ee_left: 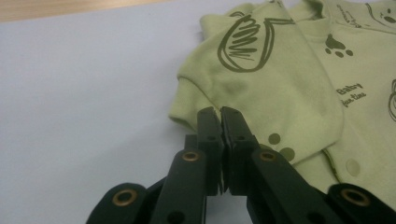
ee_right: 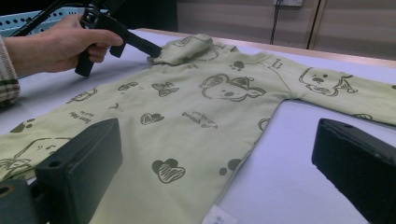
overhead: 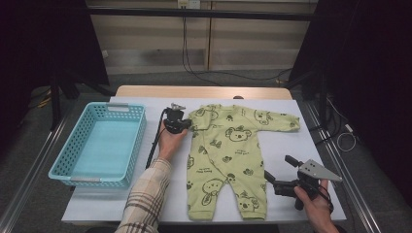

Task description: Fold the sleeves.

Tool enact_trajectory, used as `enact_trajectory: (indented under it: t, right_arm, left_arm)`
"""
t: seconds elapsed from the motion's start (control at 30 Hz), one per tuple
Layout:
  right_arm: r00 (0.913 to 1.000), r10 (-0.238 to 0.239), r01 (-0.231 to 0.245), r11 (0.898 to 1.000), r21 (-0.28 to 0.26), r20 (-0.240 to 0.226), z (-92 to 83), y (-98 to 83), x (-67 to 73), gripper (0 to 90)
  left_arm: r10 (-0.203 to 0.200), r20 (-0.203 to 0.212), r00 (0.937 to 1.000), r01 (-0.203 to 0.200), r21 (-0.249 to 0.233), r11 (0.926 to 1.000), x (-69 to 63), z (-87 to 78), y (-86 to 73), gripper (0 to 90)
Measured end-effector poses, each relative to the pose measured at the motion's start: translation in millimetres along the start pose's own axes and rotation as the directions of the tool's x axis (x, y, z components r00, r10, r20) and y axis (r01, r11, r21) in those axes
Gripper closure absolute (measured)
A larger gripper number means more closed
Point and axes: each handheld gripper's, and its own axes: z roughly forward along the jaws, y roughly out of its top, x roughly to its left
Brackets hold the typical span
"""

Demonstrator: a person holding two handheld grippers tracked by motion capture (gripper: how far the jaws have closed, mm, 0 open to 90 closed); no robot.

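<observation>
Jaws of the left gripper (ee_left: 220, 122) pinch the romper's (overhead: 228, 150) folded sleeve; right gripper's (overhead: 272, 178) spread.

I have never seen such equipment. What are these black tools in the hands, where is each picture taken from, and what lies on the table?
A person holds hand-operated tongs, one per hand. One camera looks down from above; two ride on the tongs themselves. On the white table lie a green baby romper and an empty turquoise basket. The left tongs are shut at the cuff of the folded-in sleeve; whether they pinch cloth is hard to tell. The right tongs are open near the romper's leg and hold nothing.
</observation>
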Motion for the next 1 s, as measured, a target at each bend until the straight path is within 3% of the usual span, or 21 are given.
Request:
enact_trajectory:
  t: [0.07,0.13,0.17,0.2,0.27,0.3,0.37,0.43,0.47,0.5,0.53,0.67,0.73,0.8,0.83,0.87,1.0]
  right_arm:
    - [1.0,0.0,0.0,1.0,0.001,0.004,0.0,0.0,0.1,1.3]
    - [1.0,0.0,0.0,1.0,-0.002,0.003,0.1,0.2,-0.2,1.3]
    - [1.0,-0.005,0.005,1.0,-0.002,0.007,-0.2,0.2,-0.6,1.3]
    - [0.9999,-0.008,0.008,1.0,-0.004,0.01,-0.2,0.1,-0.7,1.3]
    - [0.9999,-0.007,0.007,1.0,-0.002,0.01,-0.4,0.2,-1.0,1.3]
    - [0.9999,-0.005,0.005,1.0,-0.002,0.01,-0.1,0.1,-1.0,1.3]
    - [0.9999,-0.009,0.009,1.0,-0.003,0.012,-0.1,0.0,-1.1,1.3]
    - [0.9999,-0.009,0.009,1.0,-0.005,0.011,-0.3,0.1,-1.0,1.3]
    - [0.9999,-0.007,0.008,1.0,-0.005,0.012,-0.2,0.1,-0.9,1.3]
    - [0.9999,-0.008,0.008,1.0,-0.005,0.012,-0.2,0.1,-0.9,1.3]
    - [0.9999,-0.01,0.01,1.0,-0.006,0.012,-0.2,0.2,-0.9,1.3]
    - [0.9999,-0.008,0.008,1.0,-0.006,0.013,-0.2,0.1,-0.8,1.3]
    - [0.9999,-0.009,0.009,1.0,-0.006,0.013,-0.2,0.1,-0.9,1.3]
    - [0.9999,-0.008,0.008,1.0,-0.005,0.013,-0.3,0.1,-0.8,1.3]
    - [0.9999,-0.008,0.008,1.0,-0.005,0.013,-0.3,0.1,-0.9,1.3]
    - [0.9999,-0.006,0.006,1.0,-0.006,0.014,-0.4,0.1,-0.9,1.3]
    - [0.9999,0.004,-0.004,1.0,-0.014,0.014,-1.6,0.7,-0.5,1.3]
  left_arm:
    - [-0.041,-0.002,0.9992,0.041,-0.016,0.999,1.2,-1.7,-0.9,87.5]
    - [0.001,-0.007,1.0,-0.001,0.007,1.0,3.3,-5.1,0.2,87.5]
    - [-0.025,-0.009,0.9997,0.024,-0.021,0.9995,2.4,-5.8,0.8,87.5]
    - [-0.006,-0.004,1.0,0.006,-0.011,0.9999,3.8,-8.6,2.0,87.5]
    - [-0.035,-0.007,0.9993,0.035,-0.061,0.9975,1.5,-10.7,3.8,87.5]
    - [0.004,-0.011,0.9999,-0.004,-0.039,0.9992,3.4,-14.7,5.4,87.5]
    - [-0.019,-0.012,0.9997,0.018,-0.089,0.9958,0.3,-17.4,7.6,87.5]
    - [0.031,-0.016,0.9994,-0.032,-0.083,0.996,0.9,-22.9,10.2,87.5]
    - [0.001,-0.004,1.0,-0.002,-0.13,0.9915,-2.4,-22.6,10.9,87.5]
    - [0.043,-0.006,0.999,-0.044,-0.112,0.9927,-1.2,-25.6,12.3,87.5]
    - [0.056,-0.007,0.9984,-0.056,-0.115,0.9918,-1.8,-27.8,13.3,87.5]
    - [0.064,-0.019,0.9978,-0.066,-0.143,0.9875,-2.8,-34.1,16.7,87.5]
    - [0.029,-0.012,0.9995,-0.03,-0.186,0.982,-5.3,-35.0,17.7,87.5]
    - [0.027,-0.007,0.9996,-0.028,-0.204,0.9786,-6.2,-36.9,18.7,87.4]
    - [0.06,-0.009,0.9982,-0.061,-0.186,0.9807,-5.3,-39.1,19.5,87.5]
    - [0.031,-0.009,0.9995,-0.032,-0.22,0.9751,-9.2,-38.8,20.0,87.5]
    - [0.043,0.0,0.9991,-0.042,-0.247,0.9681,-14.9,-41.9,23.2,87.5]
